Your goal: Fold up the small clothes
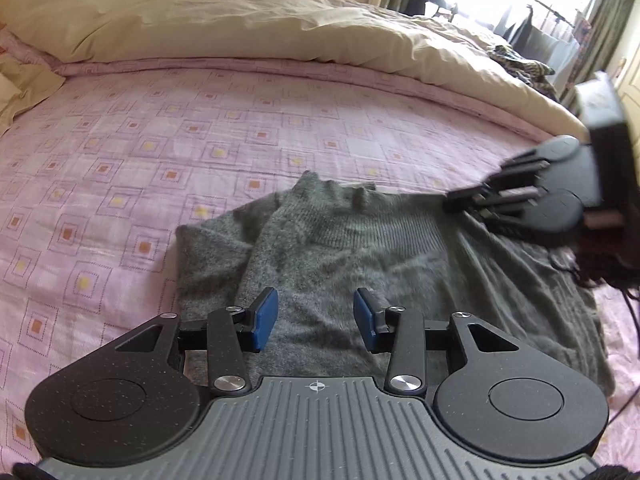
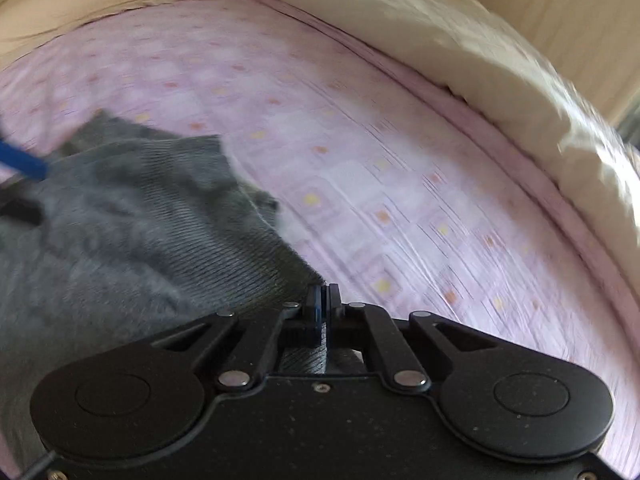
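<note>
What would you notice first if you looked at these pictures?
A fuzzy grey sweater lies crumpled in the middle of a pink bed sheet with little squares. The left claw hangs open just above it, while the right claw is shut on the sweater's edge. A cream duvet is bunched up behind.

Sweater on bedsheet; duvet behind; right claw at sweater's right edge.
</note>
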